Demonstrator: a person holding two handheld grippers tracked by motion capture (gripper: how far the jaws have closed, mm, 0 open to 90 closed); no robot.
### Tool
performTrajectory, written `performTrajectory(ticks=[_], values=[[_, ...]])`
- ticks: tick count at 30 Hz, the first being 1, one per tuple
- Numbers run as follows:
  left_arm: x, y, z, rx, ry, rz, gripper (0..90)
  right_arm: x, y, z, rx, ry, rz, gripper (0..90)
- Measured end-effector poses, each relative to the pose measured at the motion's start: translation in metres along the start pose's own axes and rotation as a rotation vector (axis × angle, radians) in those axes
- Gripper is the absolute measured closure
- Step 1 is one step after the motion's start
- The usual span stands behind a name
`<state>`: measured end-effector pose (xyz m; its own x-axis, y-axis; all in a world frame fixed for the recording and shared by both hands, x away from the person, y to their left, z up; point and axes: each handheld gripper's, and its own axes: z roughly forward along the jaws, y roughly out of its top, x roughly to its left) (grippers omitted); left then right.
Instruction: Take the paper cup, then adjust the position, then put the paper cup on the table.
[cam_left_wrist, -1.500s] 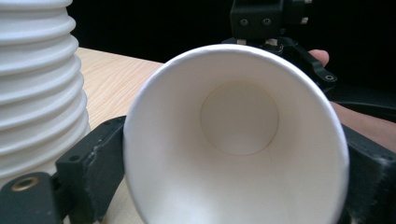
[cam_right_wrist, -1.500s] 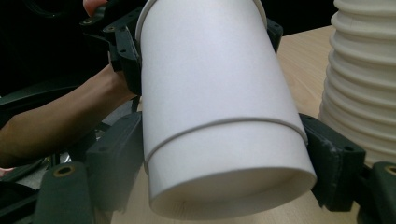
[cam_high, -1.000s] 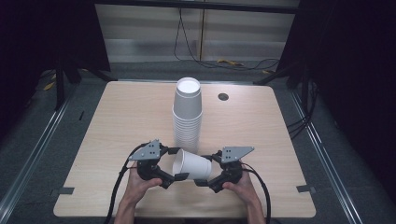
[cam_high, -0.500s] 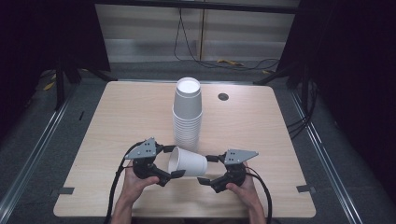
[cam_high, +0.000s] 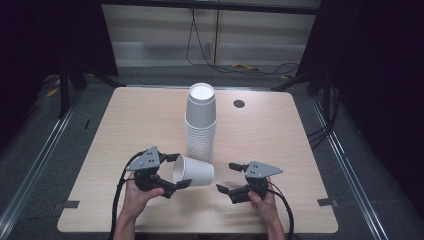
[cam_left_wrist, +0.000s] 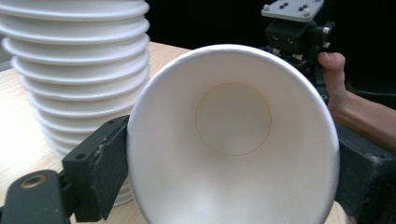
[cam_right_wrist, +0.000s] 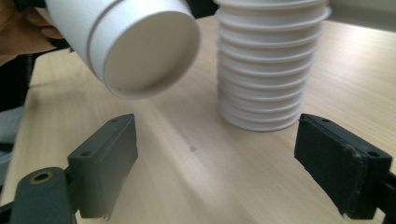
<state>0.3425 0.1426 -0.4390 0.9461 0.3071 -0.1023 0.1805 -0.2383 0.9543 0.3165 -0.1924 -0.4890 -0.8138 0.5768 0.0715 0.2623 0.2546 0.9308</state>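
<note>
A white paper cup (cam_high: 197, 171) lies on its side just above the table, and my left gripper (cam_high: 180, 171) is shut on its rim. In the left gripper view the cup's open mouth (cam_left_wrist: 233, 140) faces the camera, with a black pad pressed on each side. My right gripper (cam_high: 226, 177) stands open a little to the right of the cup's base, not touching it. In the right gripper view the cup's flat bottom (cam_right_wrist: 144, 51) hangs up and to the left of the spread jaws. A tall stack of upside-down white cups (cam_high: 201, 125) stands behind.
The light wooden table (cam_high: 280, 135) has a small dark round hole (cam_high: 239, 103) at the back right. The cup stack (cam_right_wrist: 271, 70) stands close ahead of both grippers. Grey tape marks (cam_high: 325, 202) sit near the front corners. Dark floor and rails surround the table.
My right gripper has drawn back to the right, off the cup's base. The cup has stayed in the left gripper, which shifted slightly left.
</note>
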Motion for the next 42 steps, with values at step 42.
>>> performTrajectory(ticks=[42], values=[[0.039, 0.027, -0.056, 0.2, 0.275, -0.028, 11.3, -0.003, -0.023, -0.018, -0.306, -0.403, 0.009, 13.4]])
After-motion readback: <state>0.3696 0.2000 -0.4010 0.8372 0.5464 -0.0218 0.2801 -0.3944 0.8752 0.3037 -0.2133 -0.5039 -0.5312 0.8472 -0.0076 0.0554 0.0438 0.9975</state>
